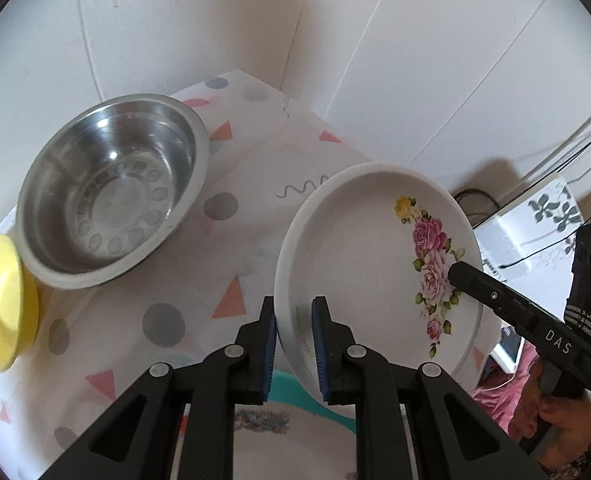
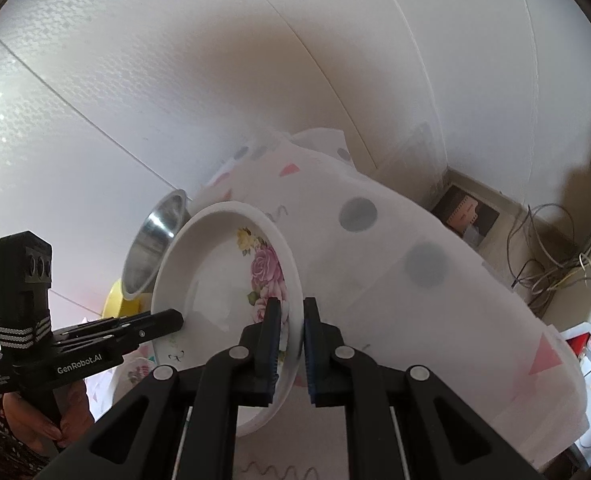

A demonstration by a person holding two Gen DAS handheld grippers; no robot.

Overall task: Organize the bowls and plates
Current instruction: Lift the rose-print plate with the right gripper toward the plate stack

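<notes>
Left wrist view: your left gripper (image 1: pixel 294 344) pinches the near rim of the floral plate (image 1: pixel 367 248), which is lifted and tilted above the tablecloth (image 1: pixel 255 152); the steel bowl (image 1: pixel 111 188) lies far left.

Right wrist view: your right gripper (image 2: pixel 292 344) clamps the plate's right rim, left gripper (image 2: pixel 167 320) opposite.

In the left wrist view the yellow bowl (image 1: pixel 3 304) at nine o'clock is cut off by the lens edge. In the right wrist view the floral plate (image 2: pixel 215 280) hides most of the steel bowl (image 2: pixel 155 240), and print on the box (image 2: pixel 465 214) at three o'clock is too small to read.
</notes>
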